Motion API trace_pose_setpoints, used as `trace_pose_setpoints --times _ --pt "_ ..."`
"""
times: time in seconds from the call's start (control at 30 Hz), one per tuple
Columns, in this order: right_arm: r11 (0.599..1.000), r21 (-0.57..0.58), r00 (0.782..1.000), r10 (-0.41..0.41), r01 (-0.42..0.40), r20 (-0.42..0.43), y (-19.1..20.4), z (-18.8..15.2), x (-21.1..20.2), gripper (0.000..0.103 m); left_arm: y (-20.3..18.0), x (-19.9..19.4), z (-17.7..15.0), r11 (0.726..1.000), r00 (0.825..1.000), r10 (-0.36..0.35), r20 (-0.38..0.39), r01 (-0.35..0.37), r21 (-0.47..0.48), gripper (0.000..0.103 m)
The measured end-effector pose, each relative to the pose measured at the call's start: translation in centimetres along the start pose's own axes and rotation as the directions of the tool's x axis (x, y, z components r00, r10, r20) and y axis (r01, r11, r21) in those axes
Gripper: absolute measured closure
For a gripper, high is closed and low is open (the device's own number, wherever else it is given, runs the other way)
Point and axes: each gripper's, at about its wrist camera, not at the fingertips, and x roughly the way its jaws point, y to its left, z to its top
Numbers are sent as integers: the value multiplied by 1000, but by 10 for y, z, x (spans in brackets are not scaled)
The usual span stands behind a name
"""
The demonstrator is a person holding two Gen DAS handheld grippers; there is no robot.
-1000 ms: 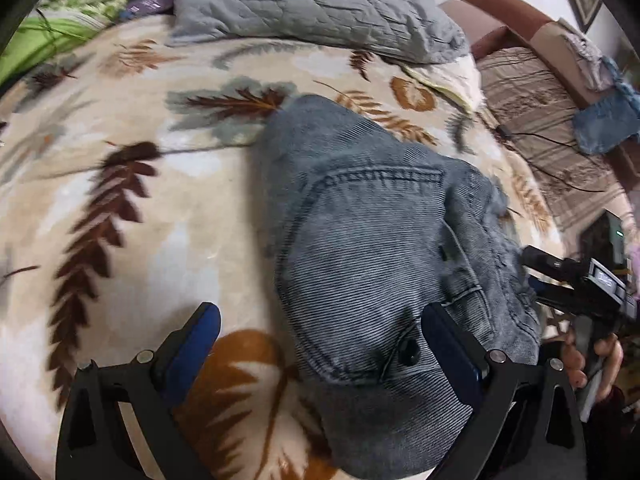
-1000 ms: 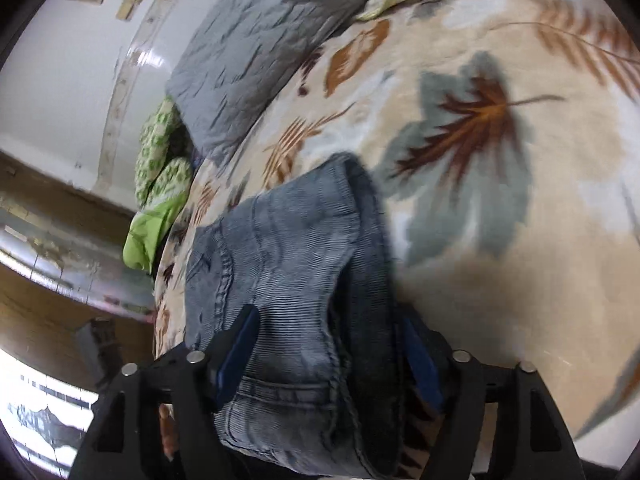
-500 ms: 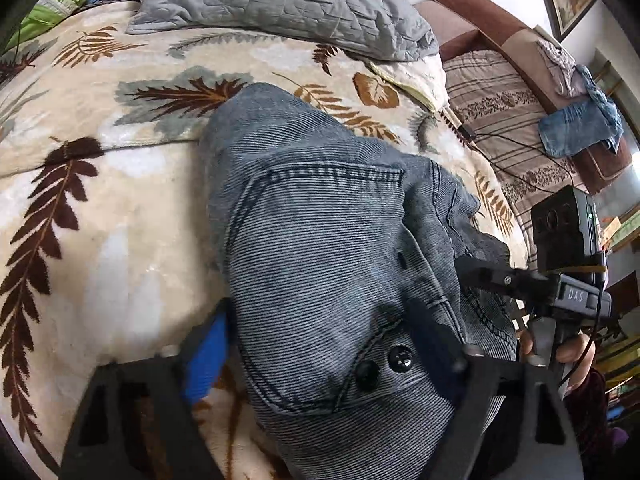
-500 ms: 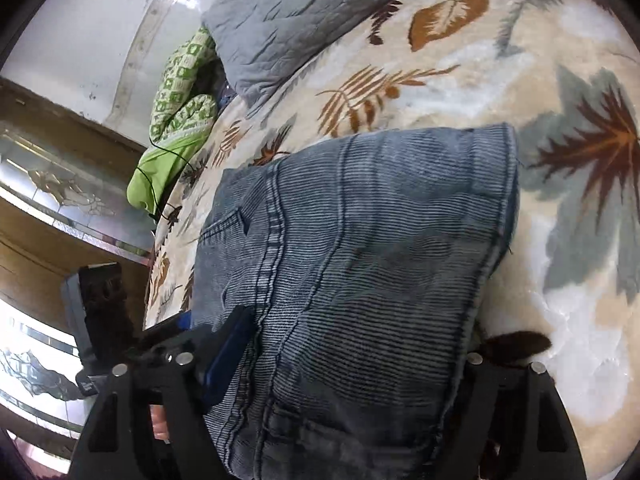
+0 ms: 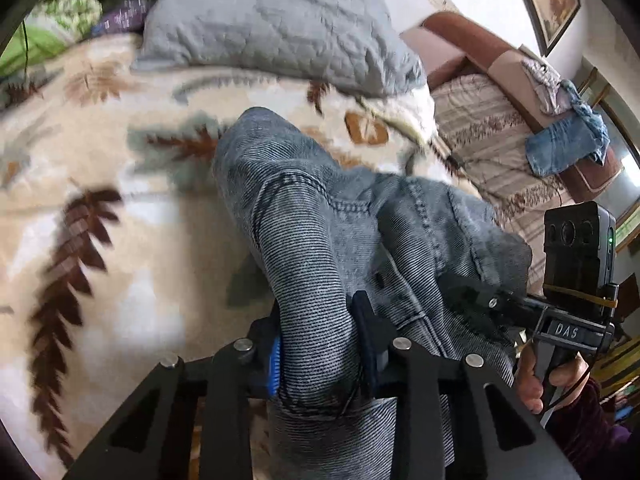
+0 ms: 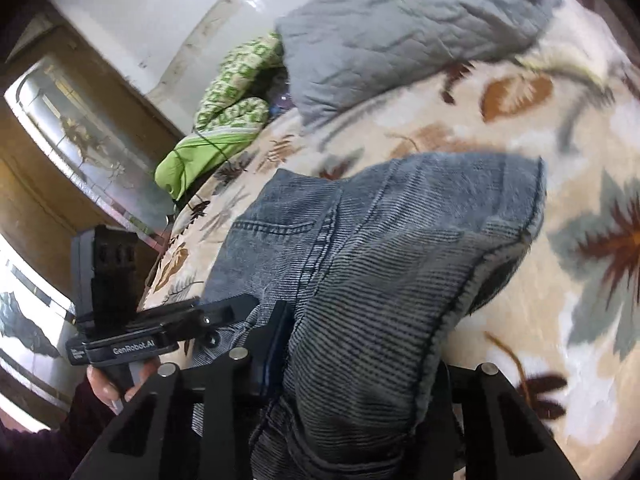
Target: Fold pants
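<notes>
A cream blanket [image 5: 120,248] printed with brown and grey leaves covers the bed. At its far left edge sits a green patterned bundle [image 6: 228,112], and to the right of that lies a grey quilted pillow [image 5: 280,28]. The denim pants [image 5: 320,232] lie bunched in the middle of the blanket, their near end lifted off it.

The left gripper [image 5: 320,356] has just been closing and now pinches a thick fold of the pants between its blue pads. The right gripper [image 6: 352,364] has likewise just been closing; its jaws clamp a bundled end of the pants near the hem. In the left wrist view, the person's right hand [image 5: 536,380] grips the handle at the near right. Far right stands a striped sofa [image 5: 500,152] with a blue garment [image 5: 560,148] draped on it.
</notes>
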Motion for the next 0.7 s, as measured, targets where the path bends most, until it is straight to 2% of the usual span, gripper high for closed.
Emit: trace_pose_setpoints --times 0.2,0.3,0.4,0.5,0.53,0.57,0.6,0.63,0.7 --pt "996 -83 998 35 -30 59 5 57 24 63 21 -25 51 998 994 45 104 -42 -37 71" --pt "996 -82 995 47 -41 83 0 89 48 63 37 -18 82 994 987 97 130 -89 -61 71" --pt "997 -64 997 38 -33 72 -11 113 79 63 52 5 105 984 979 165 116 -156 -81 71" --pt "1000 -26 1000 13 -13 22 -30 124 116 62 77 46 116 964 969 243 48 -236 -127 70" --pt "1000 0 1000 -4 4 -22 -40 125 133 58 83 56 115 955 963 268 20 -263 -137 69" --pt "999 14 997 -36 37 -66 -49 124 148 47 91 69 113 941 951 308 -15 -307 -139 56" --pt "998 14 995 -59 60 -76 -55 123 156 43 94 74 109 935 944 331 -14 -330 -132 47" --pt "998 21 996 -64 65 -69 -61 122 160 36 93 74 108 930 937 349 -2 -347 -125 45" --pt "998 43 996 -52 55 -77 -64 124 159 35 88 69 108 925 927 374 12 -372 -81 44"
